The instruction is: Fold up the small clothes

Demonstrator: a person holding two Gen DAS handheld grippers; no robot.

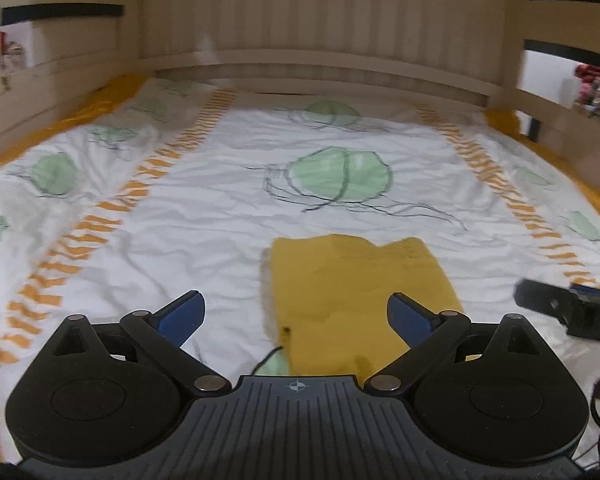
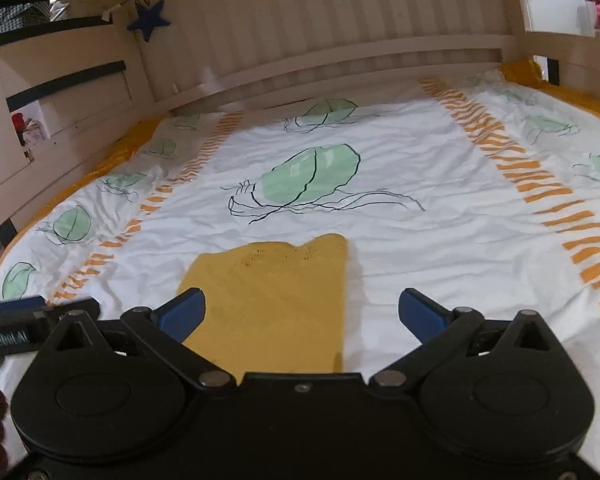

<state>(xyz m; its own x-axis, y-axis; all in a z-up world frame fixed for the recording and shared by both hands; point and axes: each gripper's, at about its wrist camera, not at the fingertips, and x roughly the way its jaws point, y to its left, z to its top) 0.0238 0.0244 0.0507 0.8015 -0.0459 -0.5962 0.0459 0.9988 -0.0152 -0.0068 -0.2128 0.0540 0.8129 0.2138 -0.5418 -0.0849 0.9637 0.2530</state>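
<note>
- Left wrist view: the left gripper (image 1: 296, 314) hangs with its jaws spread wide and empty above the yellow garment (image 1: 356, 292), which lies flat on the bed cover (image 1: 204, 208).
- Right wrist view: the right gripper (image 2: 302, 312) is likewise spread wide, holding nothing, just over the near end of the yellow garment (image 2: 276, 300).
- A blue star (image 2: 148, 19) hangs on the headboard (image 2: 320, 20).

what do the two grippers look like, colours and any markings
Both grippers, left gripper and right gripper, are matte black plastic with two round housings, silver pivot pins and blue fingers. The left has a ribbed top with a small white crosshair mark; the right's top is smooth with a small screw.
</note>
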